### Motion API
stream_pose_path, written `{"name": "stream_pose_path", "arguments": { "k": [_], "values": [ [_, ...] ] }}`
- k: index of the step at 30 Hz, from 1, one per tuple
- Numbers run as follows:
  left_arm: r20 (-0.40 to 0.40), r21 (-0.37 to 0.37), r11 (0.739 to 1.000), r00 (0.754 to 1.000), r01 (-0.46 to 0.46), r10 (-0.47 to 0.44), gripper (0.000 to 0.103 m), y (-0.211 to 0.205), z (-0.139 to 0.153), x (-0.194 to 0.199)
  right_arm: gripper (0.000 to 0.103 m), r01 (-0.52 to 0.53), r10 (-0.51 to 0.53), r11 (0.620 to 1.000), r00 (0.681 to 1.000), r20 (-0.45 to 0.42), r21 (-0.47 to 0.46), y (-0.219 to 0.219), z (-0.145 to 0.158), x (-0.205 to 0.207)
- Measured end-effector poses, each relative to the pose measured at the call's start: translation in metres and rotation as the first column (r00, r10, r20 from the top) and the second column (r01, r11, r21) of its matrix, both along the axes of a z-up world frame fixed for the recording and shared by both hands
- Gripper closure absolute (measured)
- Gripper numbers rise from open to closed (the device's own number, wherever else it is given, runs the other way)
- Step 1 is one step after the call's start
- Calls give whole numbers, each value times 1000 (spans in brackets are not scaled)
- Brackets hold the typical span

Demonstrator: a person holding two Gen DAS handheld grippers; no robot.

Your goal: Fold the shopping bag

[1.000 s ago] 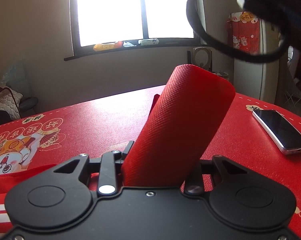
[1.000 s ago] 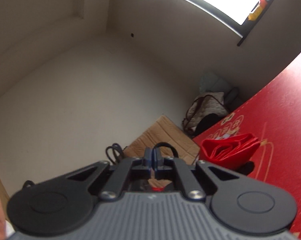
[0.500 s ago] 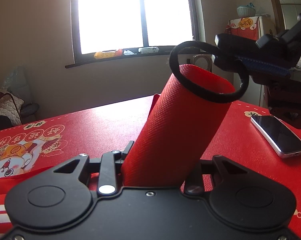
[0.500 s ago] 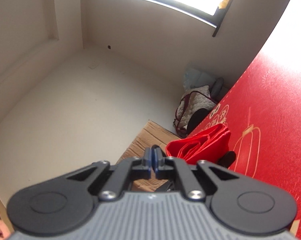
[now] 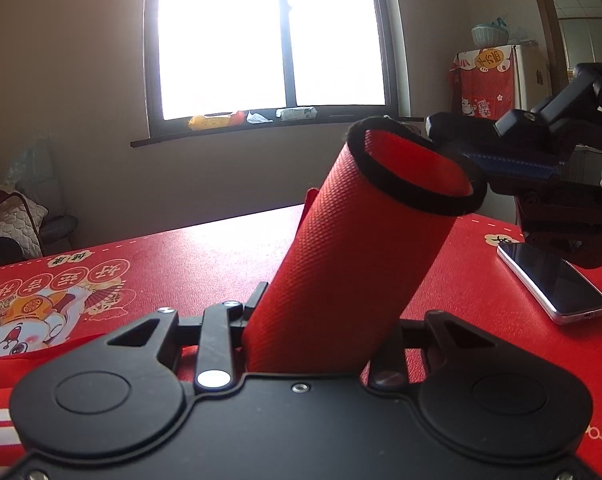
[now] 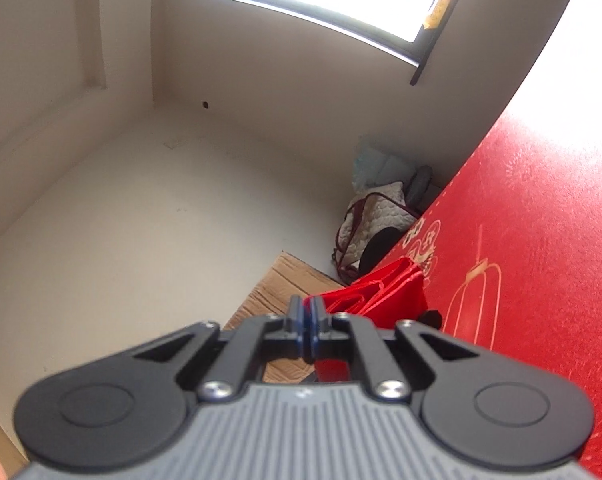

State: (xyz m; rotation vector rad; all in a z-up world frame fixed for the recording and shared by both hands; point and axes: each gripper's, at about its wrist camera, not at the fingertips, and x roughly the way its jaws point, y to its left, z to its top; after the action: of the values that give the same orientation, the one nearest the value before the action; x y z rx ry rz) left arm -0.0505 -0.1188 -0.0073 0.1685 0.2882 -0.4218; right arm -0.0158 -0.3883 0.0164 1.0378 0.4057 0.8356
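1. Shopping bag [image 5: 353,264], rolled into a red tube, stands clamped in the left tool [image 5: 321,332], which keeps the roll tight above the counter [image 5: 189,256].
2. Right tool [image 5: 453,136] has its jaws together on the black elastic band [image 5: 417,196], which sits around the tube's top end, probably to hold the roll closed.
3. A phone [image 5: 553,284] lies near, on the counter.

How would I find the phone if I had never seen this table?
Start at the big red tablecloth with cartoon prints covering the table. Look to its right side, past the rolled red woven shopping bag, just below the right tongs. There lies the flat dark smartphone with a silver rim, the only shiny, non-red thing on the cloth.
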Motion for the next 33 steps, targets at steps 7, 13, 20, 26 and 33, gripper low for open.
{"name": "stream_pose_path", "arguments": {
  "k": [7,13,20,26,33],
  "values": [
    [-3,-6,1000,1000,5,-5,70,1,0,0,98,7,-7,1000,1000,0,-8,-2,-1,-2],
    [-8,-7,1000,1000,7,-7,69,2,0,2,98,18,-18,1000,999,28,9,-5,1,-5],
    [-11,-7,1000,1000,11,-11,69,2,0,2,98,24,-24,1000,999,27,11,-4,1,-5],
    [-18,-13,1000,1000,17,-17,69,3,0,1,98,47,-47,999,998,45,-7,-5,3,-8],
    [-21,-17,1000,1000,19,-20,68,2,0,1,98,54,-54,999,998,34,-5,-5,1,-6]
  ]
}}
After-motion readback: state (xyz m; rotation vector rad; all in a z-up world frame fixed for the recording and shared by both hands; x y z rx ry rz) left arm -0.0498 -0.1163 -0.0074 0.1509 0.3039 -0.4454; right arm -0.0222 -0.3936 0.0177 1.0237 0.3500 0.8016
